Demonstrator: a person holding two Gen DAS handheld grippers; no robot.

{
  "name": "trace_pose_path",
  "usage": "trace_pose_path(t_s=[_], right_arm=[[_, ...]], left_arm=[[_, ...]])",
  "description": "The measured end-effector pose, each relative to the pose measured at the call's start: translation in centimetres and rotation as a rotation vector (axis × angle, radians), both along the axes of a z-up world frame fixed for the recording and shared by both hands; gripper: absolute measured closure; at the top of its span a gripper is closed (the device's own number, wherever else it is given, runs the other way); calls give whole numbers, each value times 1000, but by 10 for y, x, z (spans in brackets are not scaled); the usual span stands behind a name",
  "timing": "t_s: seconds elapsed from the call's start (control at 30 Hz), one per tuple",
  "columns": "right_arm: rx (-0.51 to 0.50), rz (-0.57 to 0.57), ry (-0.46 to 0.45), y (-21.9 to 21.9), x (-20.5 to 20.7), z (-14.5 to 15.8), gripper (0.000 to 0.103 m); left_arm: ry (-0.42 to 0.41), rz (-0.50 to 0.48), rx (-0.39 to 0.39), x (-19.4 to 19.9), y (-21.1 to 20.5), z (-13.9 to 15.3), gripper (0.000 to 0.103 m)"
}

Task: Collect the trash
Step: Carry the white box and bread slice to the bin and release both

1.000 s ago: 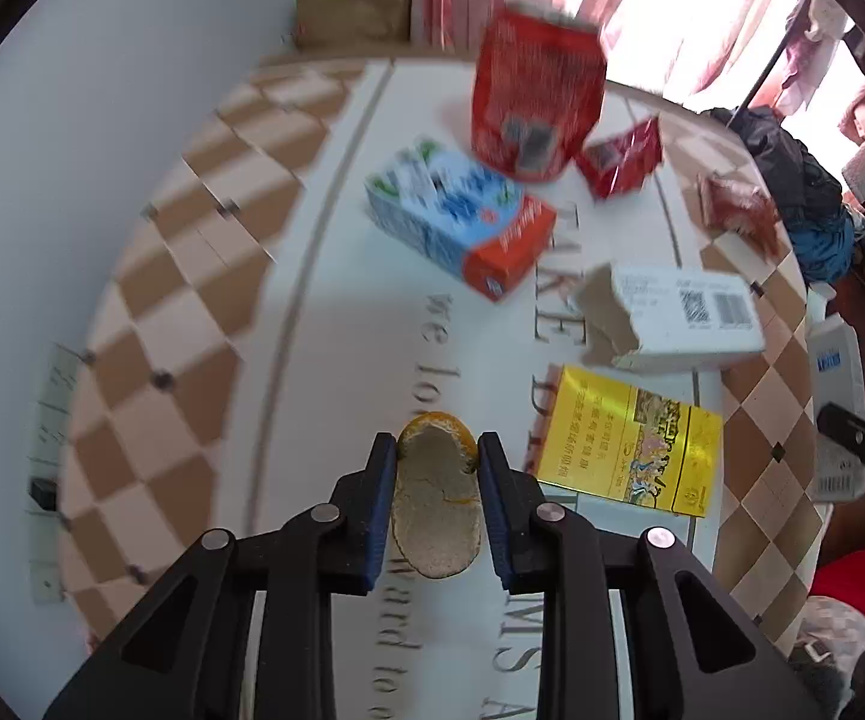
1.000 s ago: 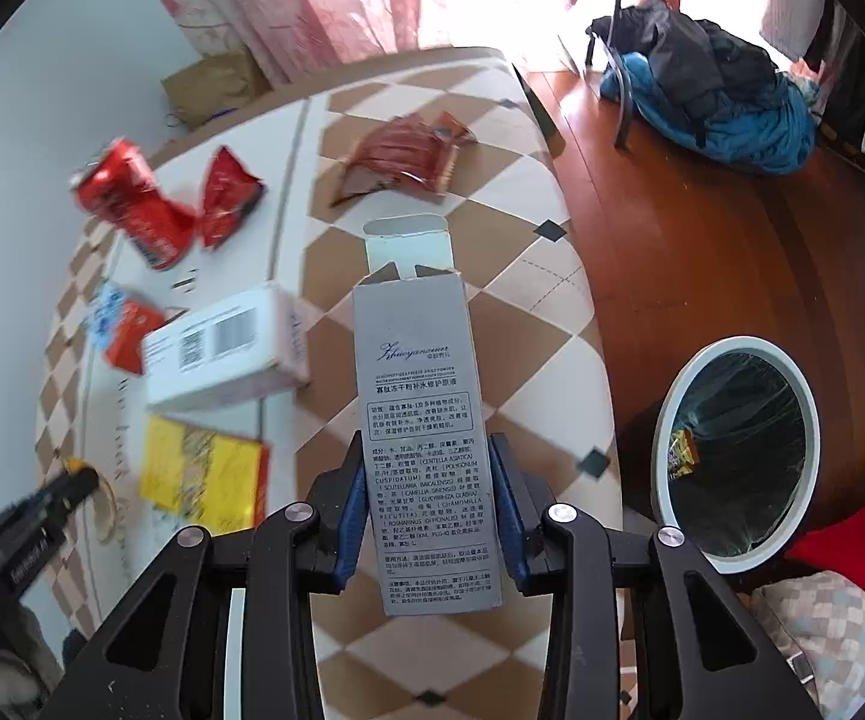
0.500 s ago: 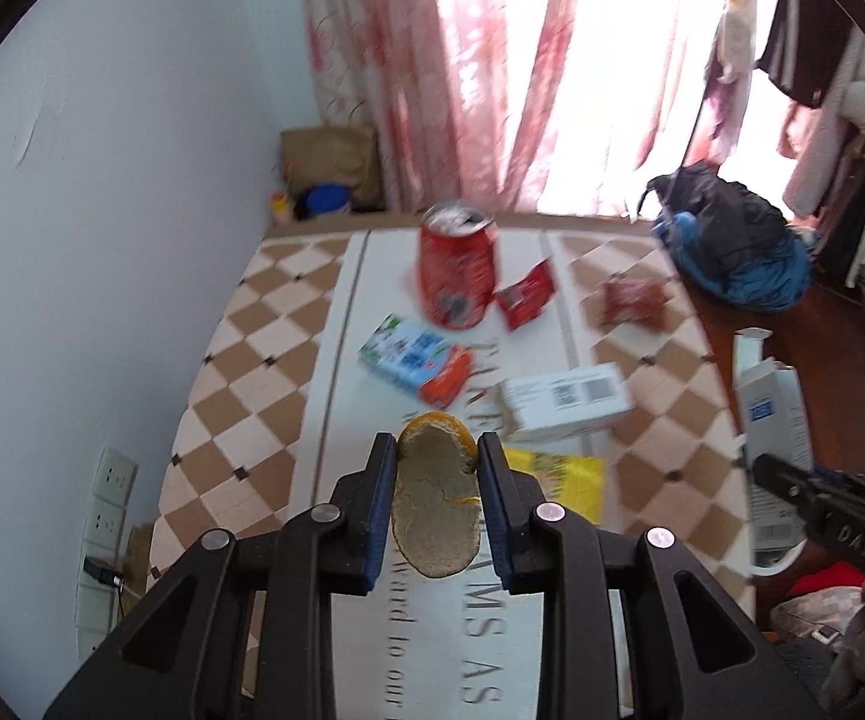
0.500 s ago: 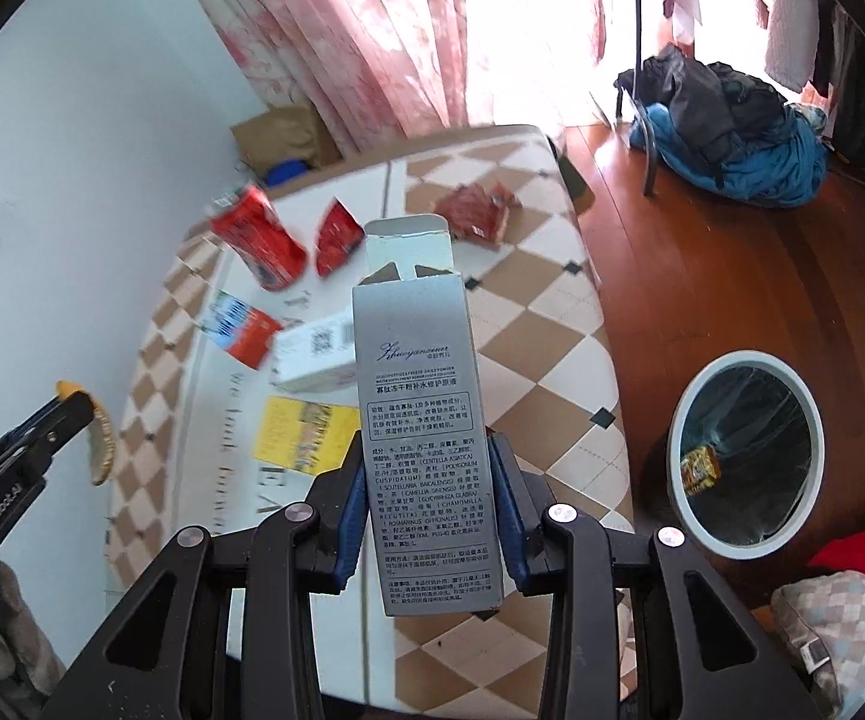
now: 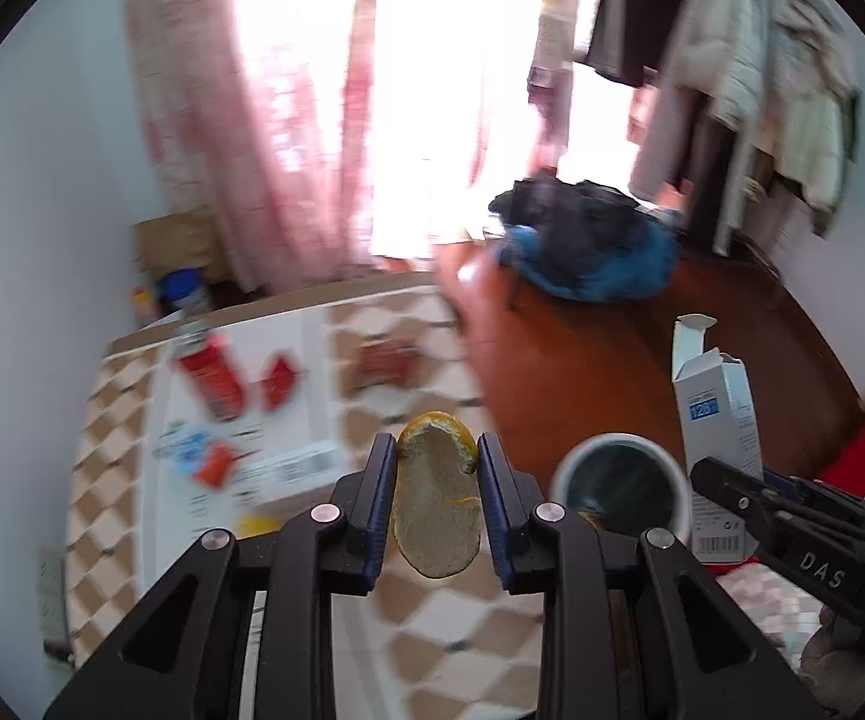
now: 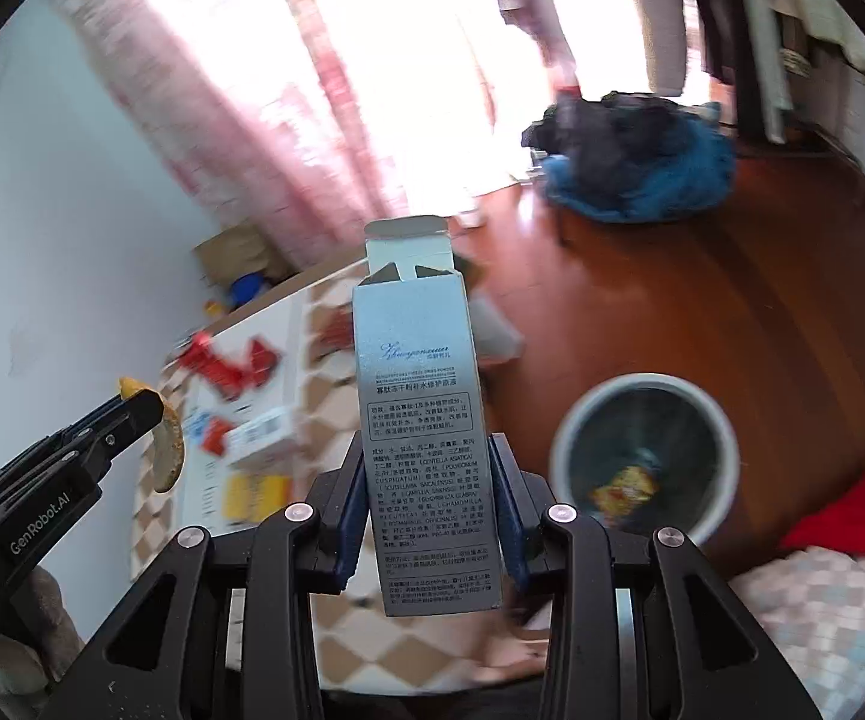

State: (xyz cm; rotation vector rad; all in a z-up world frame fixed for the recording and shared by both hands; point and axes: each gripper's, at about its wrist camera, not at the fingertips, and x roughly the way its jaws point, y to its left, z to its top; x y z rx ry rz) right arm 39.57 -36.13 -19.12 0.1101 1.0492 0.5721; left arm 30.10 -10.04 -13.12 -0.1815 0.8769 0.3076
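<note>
Left claw (image 5: 437, 474) clamped on curved orange peel with pale pith (image 5: 436, 510), held in air over near edge of checkered-cloth bench (image 5: 432, 618). Right claw (image 6: 429, 510) clamped on tall silver-grey cardboard carton with open top flap (image 6: 420, 414), upright, held in air. Round white-rimmed waste bin (image 6: 726, 456) stood on brown wooden floor (image 6: 732, 300), right of carton; yellow wrapper (image 6: 623, 487) inside. Red crushed can (image 5: 211, 378), red wrappers, white box lay blurred on bench.
</note>
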Motion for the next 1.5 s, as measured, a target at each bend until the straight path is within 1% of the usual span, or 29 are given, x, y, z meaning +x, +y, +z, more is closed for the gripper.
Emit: trace_pose_path(t_s=[0.13, 0.23, 0.33, 0.47, 0.5, 0.63, 0.77, 0.87, 0.9, 0.93, 0.97, 1.0, 1.03, 1.1, 1.13, 1.17, 1.2, 1.3, 1.47, 1.5], right_arm=[[-30, -94, 33, -54, 24, -23, 64], [-61, -164, 78, -95, 45, -52, 64], [-82, -214, 120, -124, 64, -80, 64], [-98, -249, 187, -149, 91, -121, 64], [-100, -253, 201, -151, 95, -128, 64], [-102, -266, 284, -159, 122, -177, 64], [-96, -273, 370, -158, 146, -228, 64], [-95, -268, 419, -159, 154, -257, 63], [-95, -269, 428, -158, 156, -265, 61], [-99, -260, 445, -156, 157, -274, 45], [-105, -262, 467, -156, 158, -284, 33], [-104, -268, 485, -158, 158, -291, 15], [-104, -268, 492, -156, 157, -294, 13], [-126, -266, 505, -156, 153, -302, 11], [-132, -263, 508, -155, 152, -304, 4], [-142, -262, 513, -154, 150, -306, 0], [-156, -261, 513, -154, 148, -306, 0], [-233, -253, 490, -150, 142, -302, 0], [-323, -242, 438, -149, 129, -282, 0], [-327, -240, 432, -149, 126, -276, 0]], left_arm=[[17, -90, -30, 45, -51, -14, 79], [47, -152, -50, 82, -90, -32, 79], [78, -195, -65, 108, -117, -52, 79], [130, -235, -83, 144, -146, -82, 79], [147, -241, -94, 153, -151, -91, 79], [229, -254, -151, 181, -158, -133, 79], [327, -251, -222, 201, -155, -176, 78], [402, -235, -289, 210, -147, -207, 76], [428, -228, -314, 213, -143, -217, 72], [441, -214, -330, 213, -140, -223, 67], [452, -192, -341, 212, -135, -229, 47], [457, -175, -352, 211, -132, -234, 20], [458, -161, -358, 208, -130, -236, 12], [469, -141, -344, 203, -126, -238, 11], [476, -138, -329, 200, -126, -238, 11], [481, -137, -314, 198, -124, -237, 11], [485, -133, -297, 195, -122, -237, 9], [493, -122, -235, 186, -122, -233, 7], [501, -120, -148, 171, -125, -224, 7], [499, -121, -143, 169, -124, -222, 7]])
